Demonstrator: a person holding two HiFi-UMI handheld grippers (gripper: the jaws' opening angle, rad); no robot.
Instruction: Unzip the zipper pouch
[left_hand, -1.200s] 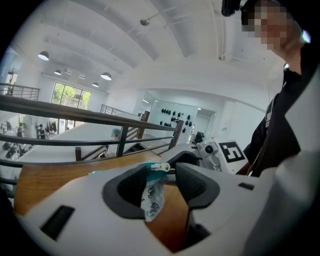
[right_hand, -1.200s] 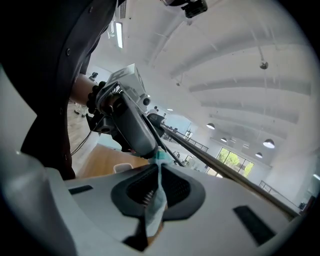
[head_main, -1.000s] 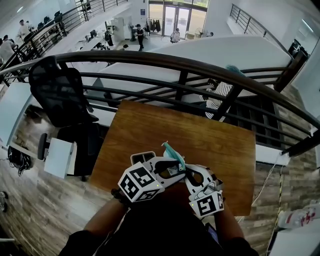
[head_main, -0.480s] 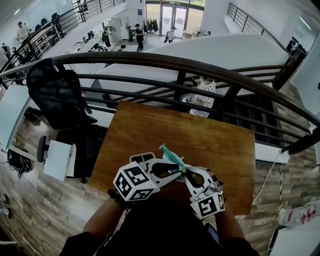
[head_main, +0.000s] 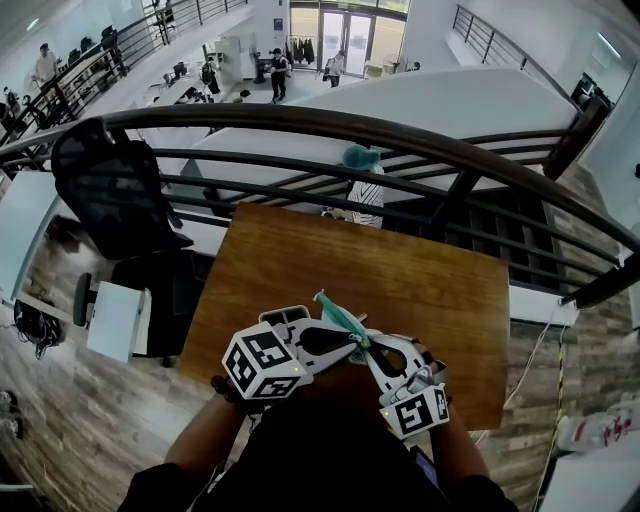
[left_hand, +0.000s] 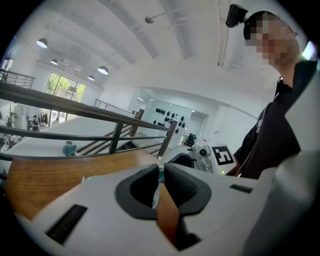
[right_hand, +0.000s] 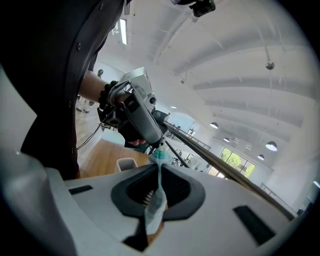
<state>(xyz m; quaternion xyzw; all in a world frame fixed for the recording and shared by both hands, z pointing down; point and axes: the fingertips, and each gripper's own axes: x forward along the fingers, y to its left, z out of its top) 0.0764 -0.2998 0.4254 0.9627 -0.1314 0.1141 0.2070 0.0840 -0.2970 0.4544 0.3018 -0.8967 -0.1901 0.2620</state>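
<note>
Zipper pouch (head_main: 338, 314), teal, held above the wooden table (head_main: 430, 285) at the point where both tools meet; right gripper (right_hand: 159, 169) clamped on its edge, fabric trailing back between the jaws; left gripper (left_hand: 161, 169) closing on a thin strip of it, tips nearly together.

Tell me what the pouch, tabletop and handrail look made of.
Zipper pouch: thin, soft teal-and-whitish sheet, likely fabric or plastic film; it hangs limp.
Tabletop: wood or wood veneer, matte, visible grain.
Handrail: dark brown, smooth, slight sheen; wood or coated metal, unclear.
</note>
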